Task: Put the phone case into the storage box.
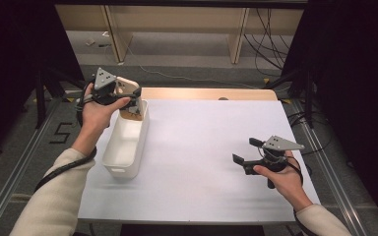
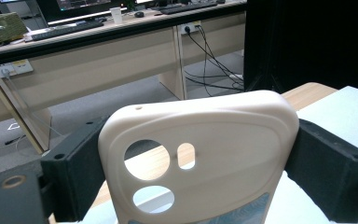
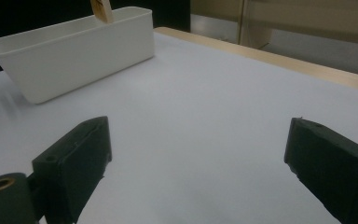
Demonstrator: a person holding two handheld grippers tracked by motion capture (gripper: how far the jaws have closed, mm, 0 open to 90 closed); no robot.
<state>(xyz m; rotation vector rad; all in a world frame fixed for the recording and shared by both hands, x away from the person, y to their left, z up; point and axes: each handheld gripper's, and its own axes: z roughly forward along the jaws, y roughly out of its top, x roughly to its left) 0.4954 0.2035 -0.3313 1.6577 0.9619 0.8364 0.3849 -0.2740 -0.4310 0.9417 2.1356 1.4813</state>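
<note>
A cream phone case (image 2: 223, 135) with camera cut-outs stands upright between the jaws of my left gripper (image 2: 200, 140), and both jaws press on its side edges. From above, my left gripper (image 1: 128, 98) holds the phone case (image 1: 128, 89) over the far end of a white bin (image 1: 125, 142). My right gripper (image 1: 246, 150) hovers low over the right half of the white table (image 1: 202, 162), open with nothing between its jaws. In the right gripper view, the right gripper (image 3: 198, 149) faces the bin (image 3: 74, 56), and a corner of the case (image 3: 101, 10) shows above its rim.
The bin lies lengthwise along the table's left edge. A wooden strip (image 1: 206, 93) runs along the far edge of the table. Metal frame rails (image 1: 325, 162) flank the table on both sides. Desks and cables (image 2: 209, 70) stand farther off.
</note>
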